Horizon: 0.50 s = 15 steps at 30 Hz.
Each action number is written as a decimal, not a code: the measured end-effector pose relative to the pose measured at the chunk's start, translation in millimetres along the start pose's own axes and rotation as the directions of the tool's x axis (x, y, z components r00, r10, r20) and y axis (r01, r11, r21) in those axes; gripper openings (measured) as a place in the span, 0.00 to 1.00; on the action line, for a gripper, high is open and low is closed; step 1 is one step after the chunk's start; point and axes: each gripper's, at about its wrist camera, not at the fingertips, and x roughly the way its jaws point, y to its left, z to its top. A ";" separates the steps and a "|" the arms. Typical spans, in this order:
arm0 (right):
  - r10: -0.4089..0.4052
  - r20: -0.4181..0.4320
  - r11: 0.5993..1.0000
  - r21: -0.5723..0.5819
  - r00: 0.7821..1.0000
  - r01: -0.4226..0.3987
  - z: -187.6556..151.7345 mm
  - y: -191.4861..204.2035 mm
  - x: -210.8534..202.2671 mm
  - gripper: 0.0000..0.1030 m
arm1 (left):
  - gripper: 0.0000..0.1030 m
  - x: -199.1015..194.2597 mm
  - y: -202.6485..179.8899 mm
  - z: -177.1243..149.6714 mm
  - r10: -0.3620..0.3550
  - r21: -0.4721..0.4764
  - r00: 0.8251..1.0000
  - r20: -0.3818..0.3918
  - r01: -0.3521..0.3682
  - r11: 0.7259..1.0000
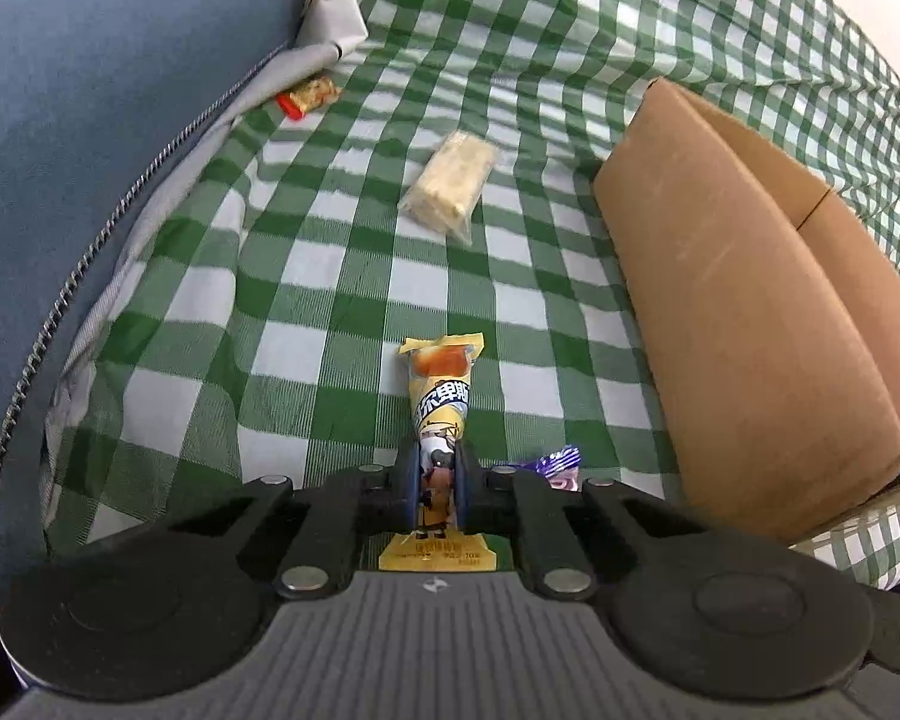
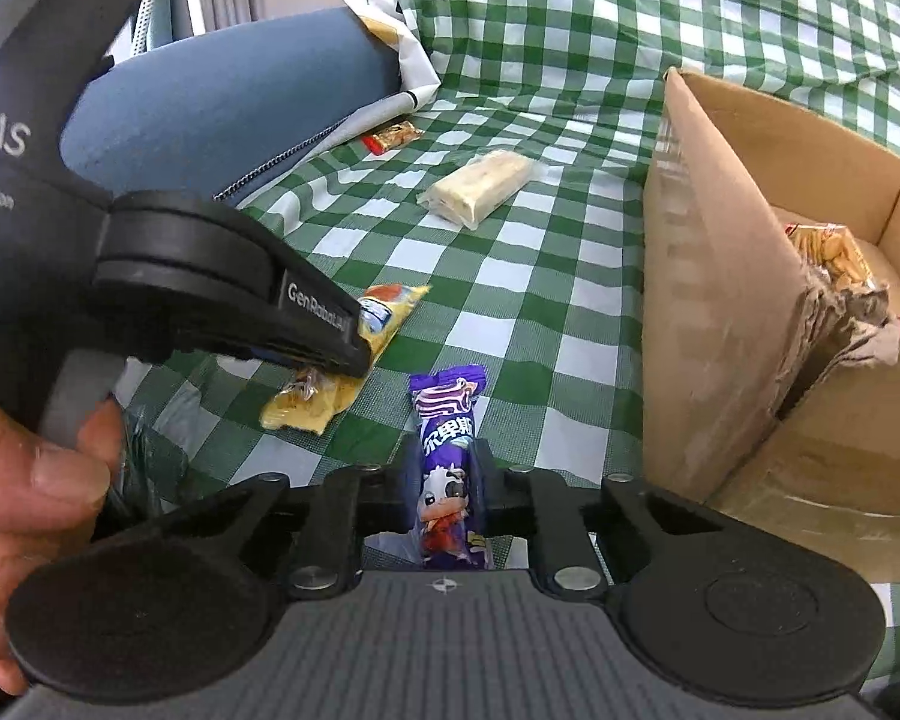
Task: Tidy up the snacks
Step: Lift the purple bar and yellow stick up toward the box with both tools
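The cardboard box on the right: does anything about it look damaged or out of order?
Yes. The cardboard box has a torn near corner: the edge is ragged and crumpled, with peeled paper layers. A cracker packet lies inside, just behind the tear. The other walls look sound.

A yellow snack bar (image 1: pixel 441 414) with an orange end lies lengthwise on the checked cloth. Just beside it lies a purple bar (image 2: pixel 450 456) with a cartoon cow. Farther off rest a pale wafer pack (image 2: pixel 480 186) in clear wrap and a small orange-red candy (image 2: pixel 395 135). The cardboard box (image 2: pixel 720 276) stands open, with biscuits (image 2: pixel 828 252) inside.
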 end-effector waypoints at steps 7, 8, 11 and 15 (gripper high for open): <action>-0.012 -0.026 1.000 0.014 1.000 0.012 -1.5 -1.3 3.8 0.20 | 0.12 7.1 2.2 0.2 0.002 -0.002 0.999 -0.044 -0.002 1.000; -0.008 -0.029 1.000 0.019 1.000 0.008 -1.5 -1.8 3.9 0.22 | 0.12 7.6 2.3 0.3 0.001 -0.003 0.999 -0.045 -0.002 1.000; -0.003 -0.038 1.000 0.025 0.999 0.004 -1.1 -2.0 6.5 0.25 | 0.12 9.0 1.4 0.0 0.003 0.000 0.999 -0.043 -0.003 1.000; -0.004 -0.044 1.000 0.024 0.999 0.005 -1.6 -1.3 8.9 0.25 | 0.12 10.9 1.6 -0.7 0.007 0.000 0.999 -0.047 -0.007 1.000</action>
